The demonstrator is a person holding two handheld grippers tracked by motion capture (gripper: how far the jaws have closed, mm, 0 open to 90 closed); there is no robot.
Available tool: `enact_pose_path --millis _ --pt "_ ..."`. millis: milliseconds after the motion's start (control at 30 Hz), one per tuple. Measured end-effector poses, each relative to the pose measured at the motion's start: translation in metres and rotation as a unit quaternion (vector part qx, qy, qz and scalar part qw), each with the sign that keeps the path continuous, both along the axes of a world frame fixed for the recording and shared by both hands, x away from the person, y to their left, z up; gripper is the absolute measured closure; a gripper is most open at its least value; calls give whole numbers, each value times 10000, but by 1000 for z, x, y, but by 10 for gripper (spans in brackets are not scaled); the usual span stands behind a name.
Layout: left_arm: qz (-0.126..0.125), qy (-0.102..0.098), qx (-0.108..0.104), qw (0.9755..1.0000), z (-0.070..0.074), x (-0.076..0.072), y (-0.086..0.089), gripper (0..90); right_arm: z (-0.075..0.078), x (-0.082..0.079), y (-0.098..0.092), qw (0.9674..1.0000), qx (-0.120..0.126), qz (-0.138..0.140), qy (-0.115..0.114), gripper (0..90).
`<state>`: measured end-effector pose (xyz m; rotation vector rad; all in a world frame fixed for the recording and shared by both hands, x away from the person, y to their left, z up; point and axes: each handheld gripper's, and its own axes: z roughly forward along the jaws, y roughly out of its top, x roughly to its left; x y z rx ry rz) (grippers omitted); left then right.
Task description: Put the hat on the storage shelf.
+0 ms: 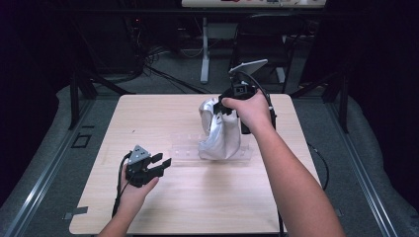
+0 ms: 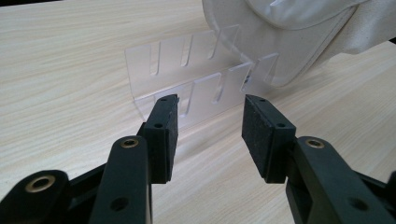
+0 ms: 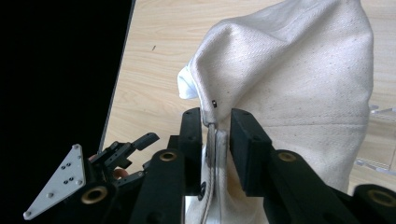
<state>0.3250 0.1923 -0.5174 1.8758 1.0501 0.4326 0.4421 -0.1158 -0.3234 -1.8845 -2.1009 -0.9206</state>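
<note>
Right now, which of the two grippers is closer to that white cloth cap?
The right. The right gripper has the white cap's edge between its jaws, above the clear slotted rack. The left gripper sits apart, open and empty, low over the table near the rack's other end.

Wooden table in a dark workroom

The light wooden table sits on grey flooring; behind it a white table leg and a black chair stand, with dark cables trailing over the floor near the table's far left corner.
</note>
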Motion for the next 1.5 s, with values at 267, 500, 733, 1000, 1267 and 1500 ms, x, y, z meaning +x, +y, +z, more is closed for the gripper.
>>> enact_pose_path --millis 267,500,733,1000,1267,1500 --pt "-14 -9 26 10000 -1 0 -1 550 1 -8 0 9994 106 57 -324 573" --pt "-10 -51 -32 10000 0 0 0 523 3 -21 -7 9977 303 268 -550 534" --pt "26 -73 -56 10000 0 0 2 511 0 -38 -14 9951 370 415 -811 517" --pt "83 -54 -91 9999 0 1 2 510 1 -58 -28 9912 569 591 -1036 531" --pt "111 -37 -83 9999 -1 2 5 512 1 -74 -43 9875 794 683 -1175 519" --pt "178 -17 -90 9998 -2 3 7 516 -3 -91 -60 9827 1123 813 -1228 523"
